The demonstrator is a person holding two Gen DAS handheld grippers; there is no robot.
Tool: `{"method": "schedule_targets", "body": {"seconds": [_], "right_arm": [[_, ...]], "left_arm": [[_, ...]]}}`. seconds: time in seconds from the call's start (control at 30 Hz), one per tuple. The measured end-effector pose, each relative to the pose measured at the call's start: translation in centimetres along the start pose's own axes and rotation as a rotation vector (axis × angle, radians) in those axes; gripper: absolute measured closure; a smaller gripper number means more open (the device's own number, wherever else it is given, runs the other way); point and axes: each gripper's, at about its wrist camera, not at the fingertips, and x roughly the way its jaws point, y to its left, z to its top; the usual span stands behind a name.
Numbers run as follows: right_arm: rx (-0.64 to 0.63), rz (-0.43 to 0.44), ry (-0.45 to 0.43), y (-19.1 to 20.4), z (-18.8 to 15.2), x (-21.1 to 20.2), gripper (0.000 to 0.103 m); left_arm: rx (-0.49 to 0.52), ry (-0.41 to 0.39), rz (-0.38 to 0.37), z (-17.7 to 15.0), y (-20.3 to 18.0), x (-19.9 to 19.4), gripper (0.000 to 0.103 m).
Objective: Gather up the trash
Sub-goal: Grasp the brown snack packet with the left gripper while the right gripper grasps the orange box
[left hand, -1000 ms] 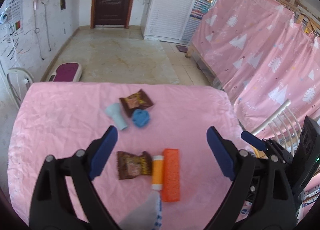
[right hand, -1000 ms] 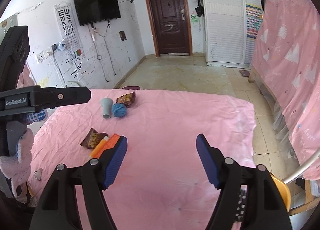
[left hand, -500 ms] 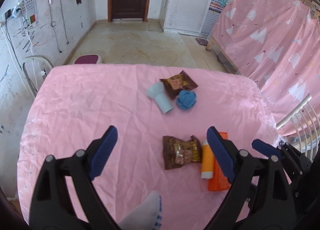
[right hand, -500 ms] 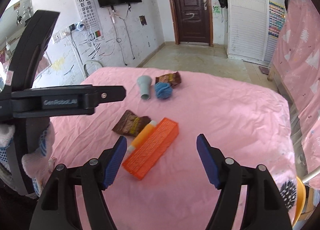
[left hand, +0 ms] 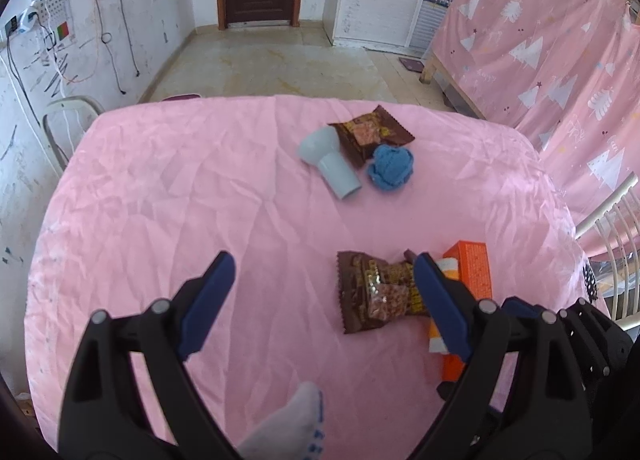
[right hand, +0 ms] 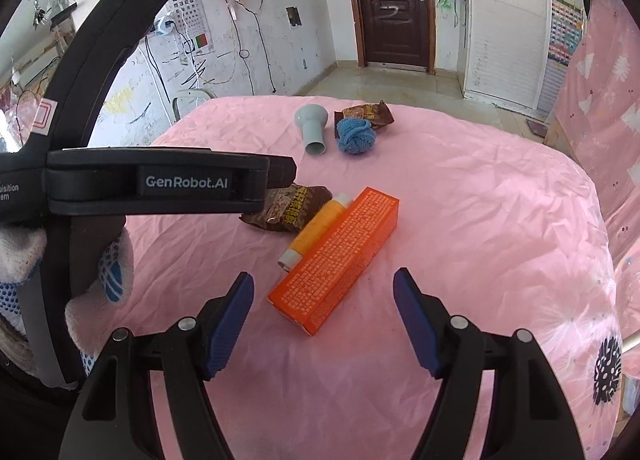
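Observation:
A brown snack wrapper [left hand: 380, 292] lies on the pink tablecloth [left hand: 200, 188], just left of my left gripper's right finger; it also shows in the right wrist view [right hand: 292, 206]. Beside it lie an orange tube [right hand: 316, 228] and an orange box [right hand: 340, 260]. A second brown wrapper [left hand: 370, 132] lies farther back, also in the right wrist view [right hand: 366, 112]. My left gripper [left hand: 324, 284] is open and empty above the cloth. My right gripper [right hand: 324, 300] is open and empty, with the box's near end between its fingers.
A pale blue funnel-shaped cup [left hand: 330, 160] and a blue knitted ball [left hand: 390, 168] lie next to the far wrapper. Pink curtains [left hand: 540, 44] hang at the right. A white chair [left hand: 60, 120] stands at the table's left edge.
Both grippers have moved forward and lower toward the near wrapper, tube and box. The left view has swung left, so the items sit further right. Both stay open.

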Motion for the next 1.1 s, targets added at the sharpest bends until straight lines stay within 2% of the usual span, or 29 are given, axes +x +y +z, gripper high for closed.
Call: {"method": "schedule_targets", "body": {"seconds": [0.13, 0.33, 0.4, 0.67, 0.87, 0.93, 1.1], "right_arm": [[0.006, -0.015, 0.007, -0.5, 0.0, 0.1, 0.041], [0.008, -0.087, 0.013, -1.8, 0.0, 0.0, 0.041], [0.011, -0.107, 0.011, -2.3, 0.0, -0.2, 0.042], [0.001, -0.151, 0.012, -3.3, 0.3, -0.1, 0.046], [-0.014, -0.148, 0.017, -3.2, 0.7, 0.2, 0.05], [-0.017, -0.144, 0.019, -3.2, 0.9, 0.4, 0.051], [-0.027, -0.138, 0.025, -2.9, 1.3, 0.8, 0.053]], "left_arm": [[0.004, 0.013, 0.004, -0.1, -0.1, 0.5, 0.016], [0.054, 0.01, 0.034, -0.4, -1.2, 1.0, 0.017], [0.073, 0.006, 0.039, -0.5, -1.6, 1.0, 0.022], [0.106, 0.043, -0.027, -0.9, -2.8, 1.8, 0.024], [0.097, 0.049, -0.049, -0.9, -2.8, 2.4, 0.046], [0.1, 0.041, -0.042, -0.9, -2.7, 2.3, 0.06], [0.096, 0.037, -0.051, -0.9, -2.6, 2.1, 0.069]]}}
